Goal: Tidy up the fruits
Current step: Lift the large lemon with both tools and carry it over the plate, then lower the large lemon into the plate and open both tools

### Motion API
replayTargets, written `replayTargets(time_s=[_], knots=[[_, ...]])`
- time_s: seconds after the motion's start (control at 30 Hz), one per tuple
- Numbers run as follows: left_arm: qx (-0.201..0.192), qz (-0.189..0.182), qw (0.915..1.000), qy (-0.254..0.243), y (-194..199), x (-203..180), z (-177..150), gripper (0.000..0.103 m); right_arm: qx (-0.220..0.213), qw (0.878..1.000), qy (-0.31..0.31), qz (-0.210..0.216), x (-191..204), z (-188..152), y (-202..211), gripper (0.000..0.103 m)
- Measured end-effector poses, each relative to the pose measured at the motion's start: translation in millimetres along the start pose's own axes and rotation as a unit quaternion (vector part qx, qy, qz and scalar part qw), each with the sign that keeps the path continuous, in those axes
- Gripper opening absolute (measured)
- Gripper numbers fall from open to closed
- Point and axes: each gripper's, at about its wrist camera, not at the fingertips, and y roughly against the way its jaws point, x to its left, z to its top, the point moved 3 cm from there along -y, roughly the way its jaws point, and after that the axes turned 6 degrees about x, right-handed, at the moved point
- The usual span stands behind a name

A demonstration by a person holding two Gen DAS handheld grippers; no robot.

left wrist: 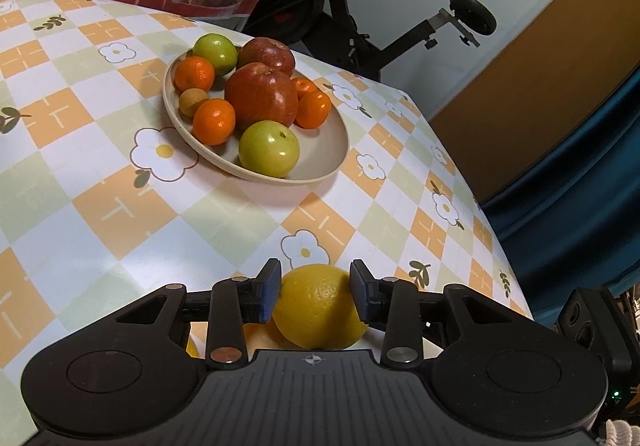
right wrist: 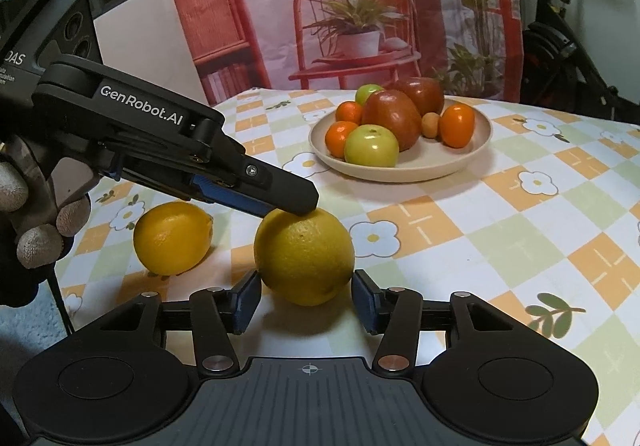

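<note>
The yellow citrus [left wrist: 318, 306] sits on the tablecloth [left wrist: 120, 205] between both grippers. In the left wrist view the left gripper [left wrist: 316, 292] brackets it: the left blue pad touches the rind, while the right pad seems to stand a sliver off it, though the fruit's curve makes that contact hard to judge. In the right wrist view the same gripper's dark finger rests on top of the fruit, so it looks pinched, not firmly. The fruit's underside is cut off by the gripper body in the left view, and a pale yellow patch beneath it cannot be made out.

The right gripper [right wrist: 306, 296] stands spread, its pads clear of the citrus on either side, with the fruit just ahead of and partly between them. A gloved hand [right wrist: 36, 221] holds the left gripper at the frame's left edge, only partly in view.

A second yellow citrus [right wrist: 172, 238] lies near the first, apart from it. Farther back, a beige plate [right wrist: 400, 171] carries red apples [right wrist: 394, 119], green apples [right wrist: 372, 145], small oranges [right wrist: 458, 125] and one small tan fruit [right wrist: 431, 125]; several are half hidden behind the apples. An exercise bike [left wrist: 360, 5] stands beyond the table.
</note>
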Motion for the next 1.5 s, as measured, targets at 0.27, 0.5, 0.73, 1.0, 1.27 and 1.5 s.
replayTargets(time_s=[0.27, 0.5, 0.73, 1.0, 1.27, 1.5], knots=[[-0.008, 0.0, 0.9999, -0.014, -3, -13, 11, 0.04, -0.026, 1.0, -0.012, 0.0, -12, 4, 9, 0.046], [-0.023, 0.004, 0.9992, -0.033, -5, -24, 37, 0.04, -0.049, 0.999, -0.009, 0.0, -30, 24, 11, 0.046], [-0.037, 0.004, 0.9982, -0.047, -15, -30, 77, 0.04, -0.067, 0.998, 0.005, -0.008, -53, 58, 6, 0.046], [-0.035, 0.007, 0.9985, -0.042, -42, -24, 109, 0.039, -0.056, 0.998, 0.017, -0.019, -88, 88, -17, 0.046], [-0.02, 0.014, 0.9992, -0.033, -64, -13, 123, 0.04, -0.025, 0.999, 0.036, -0.027, -107, 97, -44, 0.046], [-0.02, 0.014, 0.9992, -0.033, -69, -9, 135, 0.04, -0.021, 0.999, 0.041, -0.029, -114, 104, -51, 0.046]])
